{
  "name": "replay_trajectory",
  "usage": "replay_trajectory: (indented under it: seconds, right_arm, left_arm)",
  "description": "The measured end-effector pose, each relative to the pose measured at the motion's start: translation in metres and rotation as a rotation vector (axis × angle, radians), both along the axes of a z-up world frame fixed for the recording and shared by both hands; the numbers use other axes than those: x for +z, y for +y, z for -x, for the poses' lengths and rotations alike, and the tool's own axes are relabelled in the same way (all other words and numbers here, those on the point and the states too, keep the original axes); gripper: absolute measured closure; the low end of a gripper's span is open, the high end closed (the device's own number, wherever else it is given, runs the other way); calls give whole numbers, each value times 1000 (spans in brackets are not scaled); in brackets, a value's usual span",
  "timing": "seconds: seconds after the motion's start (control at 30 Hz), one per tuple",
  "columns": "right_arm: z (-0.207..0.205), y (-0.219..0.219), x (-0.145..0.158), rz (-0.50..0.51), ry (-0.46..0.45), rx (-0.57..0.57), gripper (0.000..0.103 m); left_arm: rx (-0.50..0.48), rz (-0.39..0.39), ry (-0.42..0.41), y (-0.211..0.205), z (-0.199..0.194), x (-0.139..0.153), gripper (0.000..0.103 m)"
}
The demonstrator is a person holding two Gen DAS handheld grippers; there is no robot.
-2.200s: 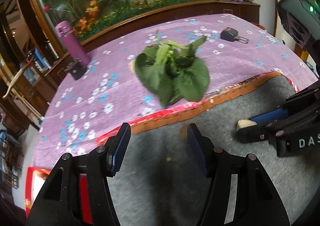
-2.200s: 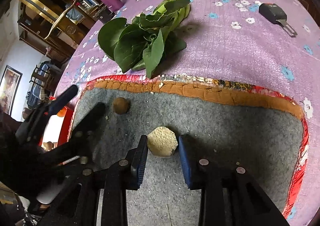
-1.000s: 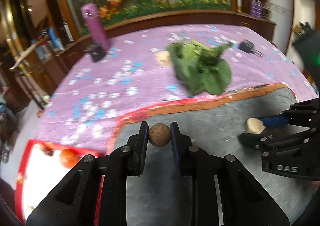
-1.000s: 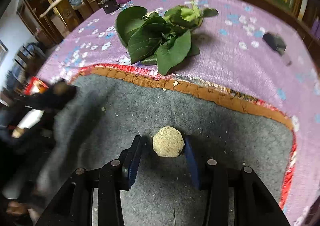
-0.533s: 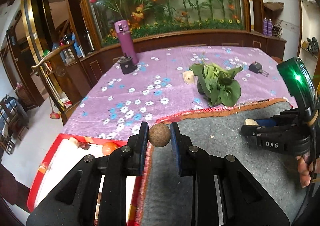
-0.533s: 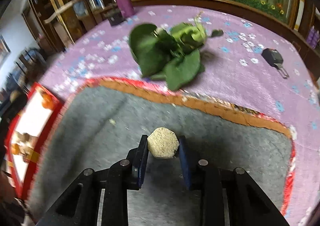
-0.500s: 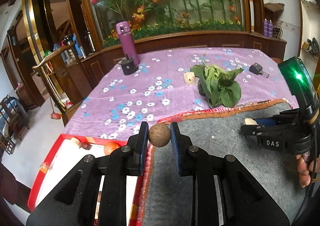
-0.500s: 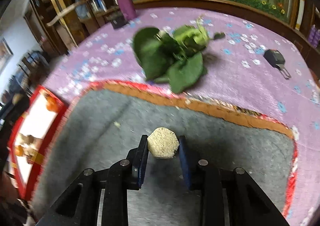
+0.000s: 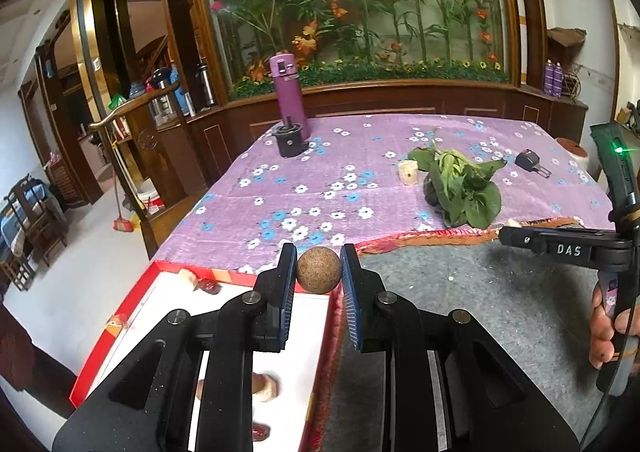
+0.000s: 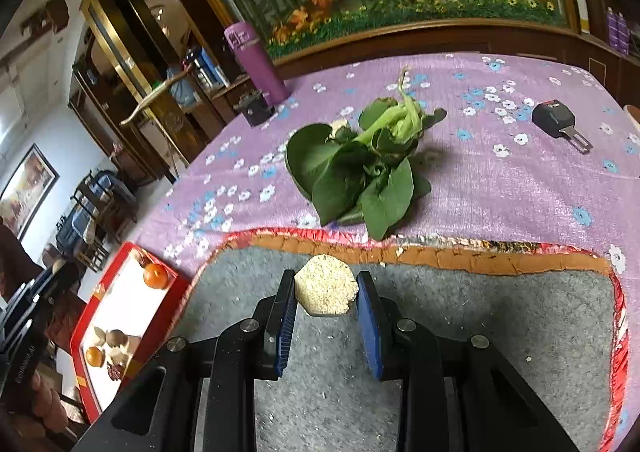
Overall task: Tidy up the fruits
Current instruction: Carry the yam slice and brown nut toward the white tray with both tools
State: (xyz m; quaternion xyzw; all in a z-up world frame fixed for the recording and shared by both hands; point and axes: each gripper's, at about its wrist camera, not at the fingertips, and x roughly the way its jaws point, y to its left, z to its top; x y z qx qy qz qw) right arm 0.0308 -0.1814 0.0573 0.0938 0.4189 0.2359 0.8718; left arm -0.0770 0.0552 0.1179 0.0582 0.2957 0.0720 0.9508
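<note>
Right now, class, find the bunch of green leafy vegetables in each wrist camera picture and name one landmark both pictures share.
Left wrist view: the leafy greens lie right of centre on the purple cloth, beyond the grey mat.
Right wrist view: the leafy greens lie near the centre, just beyond the mat's orange edge.
Shared landmark: the purple bottle at the table's far left.

**Bench under purple floral cloth**

The bench point(image 10: 500, 179) is draped in purple cloth with small flowers. A grey felt mat point(image 10: 480, 316), edged in orange and red, lies directly below the right tongs point(image 10: 326, 294). Just beyond its far border rests a bunch of leafy greens point(image 10: 360, 167). Farther right of the tongs lies a black car key point(image 10: 558, 119). Far ahead to the left stand a purple bottle point(image 10: 256, 59) and, beside it, a small black object point(image 10: 256, 111). A pale chunk point(image 9: 407, 173) sits beside the greens.
</note>
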Motion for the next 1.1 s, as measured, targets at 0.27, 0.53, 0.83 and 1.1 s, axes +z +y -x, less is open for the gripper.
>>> replay_trajectory:
  seconds: [0.27,0.53,0.83,1.1]
  right_arm:
    - [8,7,6,-26,-47,-2,74]
    - [29,36,17,-94,-81,25,74]
    - [57,86,26,-140,-106,100,74]
    - [84,109,35,-150,-127,148,74]
  left_arm:
    - [57,20,-11,22,17,-2,81]
    - [101,45,-15,53,33,-6,81]
    - [138,74,-25,81,51,-8,81]
    - [146,78,-29,86,68,-5,81]
